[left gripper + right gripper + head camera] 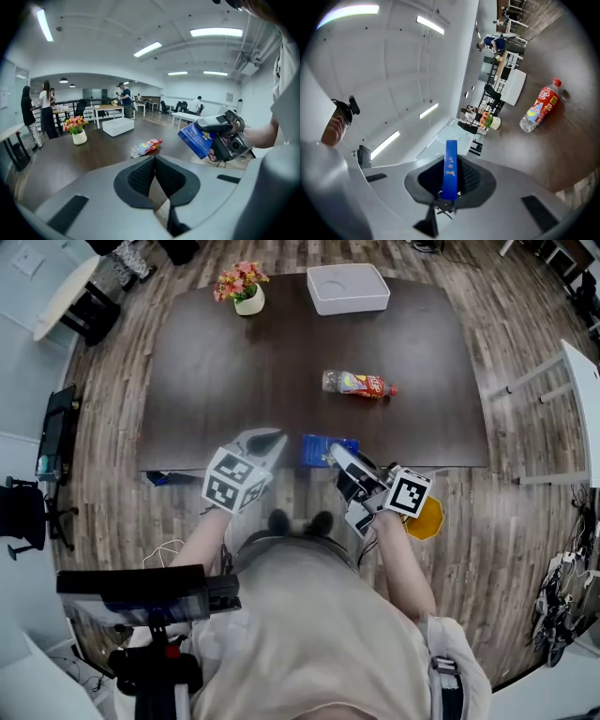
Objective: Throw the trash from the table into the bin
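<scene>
A flat blue packet (319, 448) hangs over the dark table's (216, 381) near edge, and my right gripper (341, 457) is shut on it. In the right gripper view the blue packet (451, 157) stands edge-on between the pads of the right gripper (451, 174). The left gripper view shows the blue packet (199, 138) raised at the right. My left gripper (272, 440) sits just left of it, shut with nothing between its jaws (154, 164). A plastic bottle (361, 384) with a red label lies on its side near the middle of the table.
A white box (347, 287) and a flower pot (242, 292) stand at the table's far edge. An orange round object (427, 519) sits on the wooden floor by my right side. A white table edge (581, 390) lies to the right. People stand at desks (42, 110) far off.
</scene>
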Demonstrator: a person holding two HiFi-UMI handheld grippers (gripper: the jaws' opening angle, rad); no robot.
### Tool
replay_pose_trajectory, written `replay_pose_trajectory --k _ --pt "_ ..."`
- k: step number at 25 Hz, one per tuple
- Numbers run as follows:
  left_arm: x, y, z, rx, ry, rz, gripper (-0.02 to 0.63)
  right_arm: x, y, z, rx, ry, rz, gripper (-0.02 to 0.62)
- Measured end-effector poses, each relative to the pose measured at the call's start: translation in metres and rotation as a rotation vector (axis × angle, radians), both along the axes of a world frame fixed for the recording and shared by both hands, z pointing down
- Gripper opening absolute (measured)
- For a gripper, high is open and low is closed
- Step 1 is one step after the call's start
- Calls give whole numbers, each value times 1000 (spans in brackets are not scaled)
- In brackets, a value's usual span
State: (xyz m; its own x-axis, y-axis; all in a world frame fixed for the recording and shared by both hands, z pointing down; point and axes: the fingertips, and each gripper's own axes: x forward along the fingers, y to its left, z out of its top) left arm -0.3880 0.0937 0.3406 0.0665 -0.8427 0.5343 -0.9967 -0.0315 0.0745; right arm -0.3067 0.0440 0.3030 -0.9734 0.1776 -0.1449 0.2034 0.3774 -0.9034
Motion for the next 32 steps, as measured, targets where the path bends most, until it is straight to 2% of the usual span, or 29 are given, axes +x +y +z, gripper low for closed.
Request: replay_pose_trajectory --k 2,6,9,11,15,19,22,26,29,30,32 --pt "-2 1 -2 17 32 -10 14 0 2 -8 6 -14 1 49" --pt "-6 -5 -2 49 31 -15 14 4 -3 -13 17 -6 37 49" --pt "-12 -5 -9 85 88 -15 14 4 2 -20 35 5 57 49" --pt "-21 6 -17 107 127 0 14 -4 18 -25 75 15 53 49" --pt "-45 46 -19 112 105 12 14 -31 64 -34 141 36 26 49" --pt "-60 86 -19 138 178 45 14 -55 110 -40 163 42 32 49" --pt "-63 94 -10 133 216 98 14 -60 125 -36 171 74 64 51" --pt "-43 79 4 121 260 183 14 -37 123 -26 164 122 159 51" --pt "-9 63 4 113 314 259 14 -2 115 -27 151 129 242 51" --pt "5 56 1 113 316 296 14 13 113 -29 149 126 274 51" --pt "35 46 -5 109 271 364 14 44 107 -32 142 110 332 51"
